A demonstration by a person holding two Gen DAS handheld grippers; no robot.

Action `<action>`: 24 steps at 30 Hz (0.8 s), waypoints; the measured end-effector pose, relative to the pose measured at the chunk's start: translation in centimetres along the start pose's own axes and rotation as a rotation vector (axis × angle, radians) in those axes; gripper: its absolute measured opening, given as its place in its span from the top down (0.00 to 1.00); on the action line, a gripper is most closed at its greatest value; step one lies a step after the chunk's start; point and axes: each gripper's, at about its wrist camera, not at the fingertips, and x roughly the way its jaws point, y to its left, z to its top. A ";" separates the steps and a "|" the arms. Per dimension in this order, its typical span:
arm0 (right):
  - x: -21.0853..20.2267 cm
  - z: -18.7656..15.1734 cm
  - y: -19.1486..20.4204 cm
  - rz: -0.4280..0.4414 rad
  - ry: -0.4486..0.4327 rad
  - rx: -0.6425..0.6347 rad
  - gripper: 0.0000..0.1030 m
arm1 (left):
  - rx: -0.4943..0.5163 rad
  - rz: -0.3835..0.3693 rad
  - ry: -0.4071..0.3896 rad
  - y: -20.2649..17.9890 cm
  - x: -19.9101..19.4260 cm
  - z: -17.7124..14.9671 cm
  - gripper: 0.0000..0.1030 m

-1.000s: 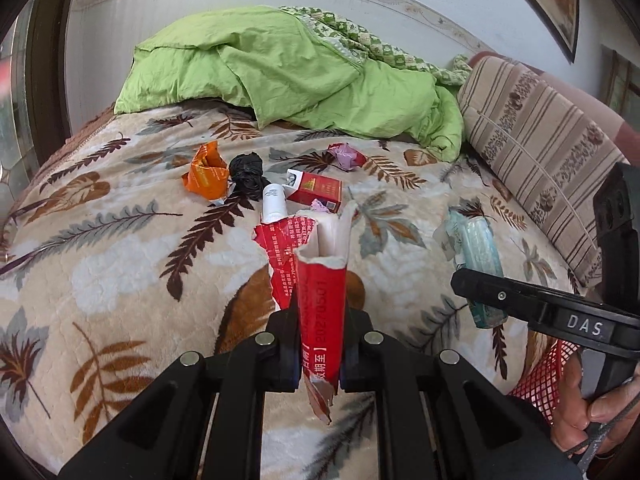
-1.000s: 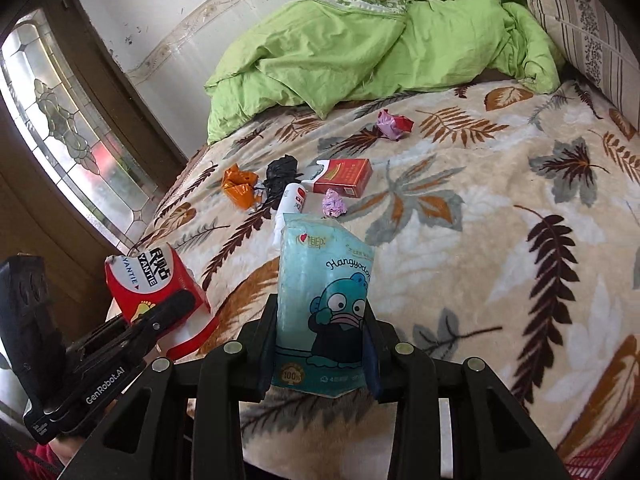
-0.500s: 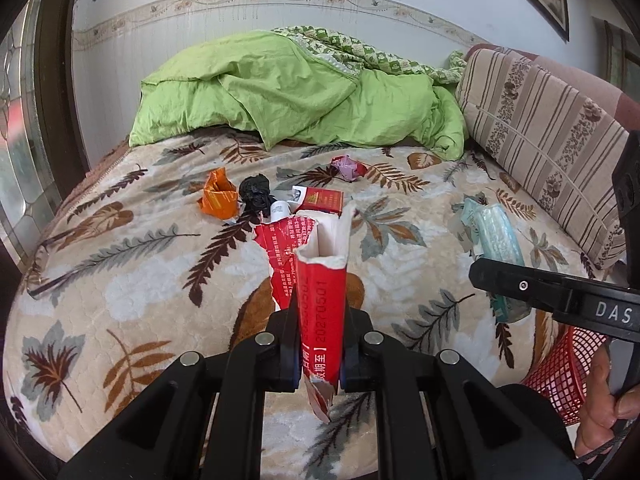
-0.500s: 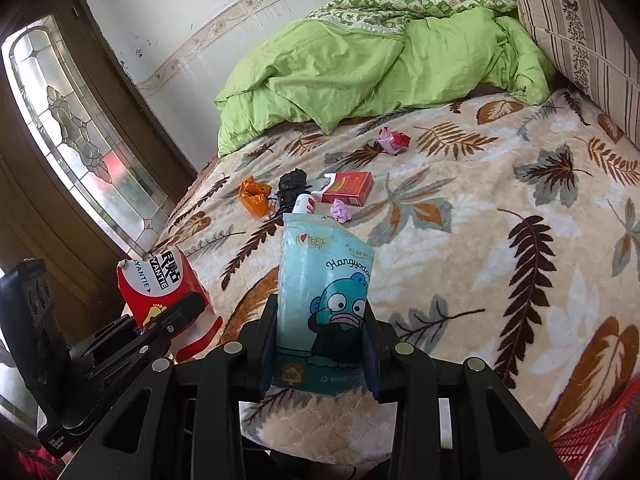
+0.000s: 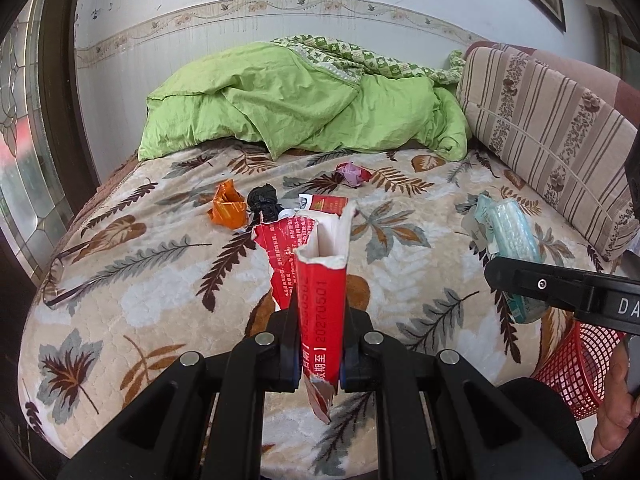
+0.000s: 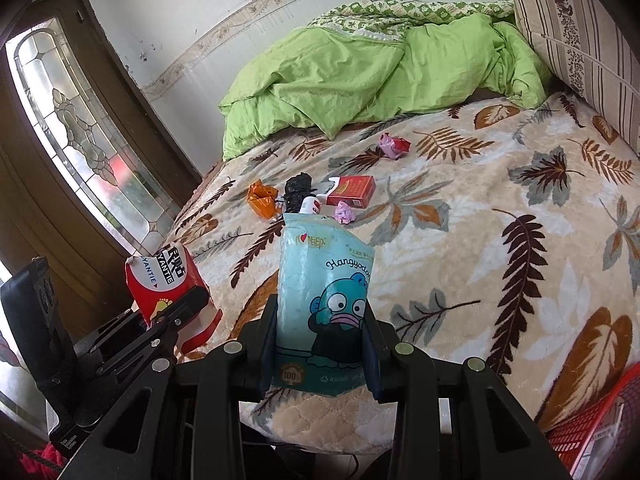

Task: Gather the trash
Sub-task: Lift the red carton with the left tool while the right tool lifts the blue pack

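My left gripper (image 5: 320, 354) is shut on a torn red carton (image 5: 322, 300), held upright over the bed's near edge; the same carton (image 6: 162, 286) shows at the left of the right wrist view. My right gripper (image 6: 320, 350) is shut on a light-blue tissue pack (image 6: 326, 292) with a cartoon fish, also seen from the left wrist (image 5: 510, 236). Loose trash lies mid-bed: an orange wrapper (image 5: 228, 208), a black crumpled bag (image 5: 264, 199), a red cigarette box (image 6: 352, 190), a small white bottle (image 6: 310, 205), a pink wad (image 6: 345, 212) and a pink-red wrapper (image 5: 352, 173).
A red mesh basket (image 5: 576, 364) stands below the bed's near right corner, its rim (image 6: 596, 420) in the right wrist view too. A green quilt (image 5: 304, 104) is heaped at the far end. A striped cushion (image 5: 548, 132) lines the right side. A glass-panelled door (image 6: 80, 128) stands left.
Both grippers have drawn back and risen from the bed with their loads. The trash looks farther off, and more of the wall and the red basket has come into view.
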 end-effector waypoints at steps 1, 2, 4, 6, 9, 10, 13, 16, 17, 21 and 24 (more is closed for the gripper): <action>-0.2 0.0 0.0 0.000 -0.002 0.001 0.63 | 0.000 -0.001 0.000 0.0 0.0 0.0 0.89; -0.3 -0.1 0.0 0.001 -0.003 0.003 0.63 | -0.002 -0.002 0.000 0.0 0.0 0.0 0.89; -0.5 -0.1 0.1 0.003 -0.005 0.003 0.63 | 0.003 0.003 0.000 -0.1 0.0 0.0 0.89; -0.6 -0.1 0.1 0.001 -0.006 0.003 0.63 | 0.007 0.003 0.001 0.0 -0.1 0.0 0.89; -0.8 -0.2 0.1 0.004 -0.005 0.008 0.63 | 0.009 0.006 0.000 -0.1 -0.1 0.0 0.89; -0.8 -0.1 0.0 0.004 -0.005 0.009 0.63 | 0.011 0.008 0.000 -0.1 -0.1 0.0 0.89; -0.8 -0.2 -0.1 0.006 -0.003 0.016 0.63 | 0.007 0.008 0.001 -0.3 -0.1 0.0 0.89; -0.9 -0.2 -0.3 0.007 -0.004 0.024 0.63 | 0.010 0.008 0.002 -0.3 -0.2 -0.1 0.89; -0.9 -0.2 -0.3 0.008 -0.004 0.025 0.63 | 0.011 0.009 0.003 -0.3 -0.2 -0.1 0.89; -1.0 -0.3 -0.4 0.009 -0.004 0.026 0.63 | 0.019 0.008 0.005 -0.3 -0.3 -0.1 0.89; -1.0 -0.3 -0.4 0.009 -0.004 0.028 0.63 | 0.022 0.008 0.007 -0.6 -0.3 -0.1 0.89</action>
